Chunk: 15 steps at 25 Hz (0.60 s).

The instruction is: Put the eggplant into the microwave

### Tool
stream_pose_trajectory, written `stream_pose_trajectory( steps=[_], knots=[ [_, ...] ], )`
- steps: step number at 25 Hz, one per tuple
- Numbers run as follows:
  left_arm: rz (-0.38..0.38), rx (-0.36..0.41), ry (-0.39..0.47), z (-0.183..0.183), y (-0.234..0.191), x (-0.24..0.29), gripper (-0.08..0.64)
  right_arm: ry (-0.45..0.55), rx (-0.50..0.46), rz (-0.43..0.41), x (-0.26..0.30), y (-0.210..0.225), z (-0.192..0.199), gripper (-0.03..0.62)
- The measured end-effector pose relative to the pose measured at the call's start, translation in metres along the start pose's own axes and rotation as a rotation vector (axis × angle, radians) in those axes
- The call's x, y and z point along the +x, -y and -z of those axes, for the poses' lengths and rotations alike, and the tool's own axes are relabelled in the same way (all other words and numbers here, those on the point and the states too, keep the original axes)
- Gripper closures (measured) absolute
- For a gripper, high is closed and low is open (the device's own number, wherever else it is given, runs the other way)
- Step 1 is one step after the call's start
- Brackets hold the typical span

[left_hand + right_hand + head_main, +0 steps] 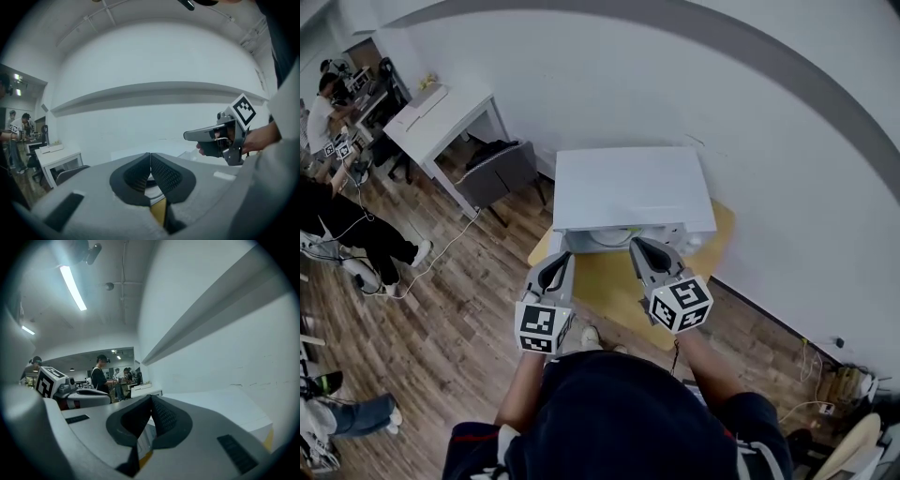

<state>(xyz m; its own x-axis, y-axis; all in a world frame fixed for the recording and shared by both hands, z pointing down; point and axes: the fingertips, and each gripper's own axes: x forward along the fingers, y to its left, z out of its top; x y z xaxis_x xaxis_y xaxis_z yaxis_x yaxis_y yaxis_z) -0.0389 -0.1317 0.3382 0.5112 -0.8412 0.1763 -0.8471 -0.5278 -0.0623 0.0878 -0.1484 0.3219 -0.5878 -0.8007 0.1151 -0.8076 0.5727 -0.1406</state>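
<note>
A white microwave (633,187) stands on a small yellow table (619,281) against the white wall; its top (225,404) shows in the right gripper view. No eggplant shows in any view. My left gripper (562,258) is held up in front of the microwave's left side, jaws shut with nothing between them. My right gripper (639,246) is held beside it at the microwave's front, jaws likewise shut and empty. In the left gripper view its own pads (150,173) meet, and the right gripper (225,136) shows at the right in a hand.
A white desk (441,117) and a grey chair (497,173) stand to the left on the wooden floor (441,319). People (337,225) sit and stand at far left. Cables (806,375) lie at the wall on the right.
</note>
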Motion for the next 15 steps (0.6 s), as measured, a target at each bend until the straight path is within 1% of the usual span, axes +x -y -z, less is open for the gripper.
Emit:
stream_pose_trajectory(
  steps=[6,15],
  knots=[
    [-0.003,-0.004,0.009,-0.002,-0.001,-0.005,0.543,0.006,-0.013,-0.017,0.002,-0.012,-0.003,0.580],
    [-0.013,-0.003,0.014,-0.003,-0.003,-0.010,0.543,0.015,-0.024,-0.013,0.000,-0.016,-0.003,0.580]
  ],
)
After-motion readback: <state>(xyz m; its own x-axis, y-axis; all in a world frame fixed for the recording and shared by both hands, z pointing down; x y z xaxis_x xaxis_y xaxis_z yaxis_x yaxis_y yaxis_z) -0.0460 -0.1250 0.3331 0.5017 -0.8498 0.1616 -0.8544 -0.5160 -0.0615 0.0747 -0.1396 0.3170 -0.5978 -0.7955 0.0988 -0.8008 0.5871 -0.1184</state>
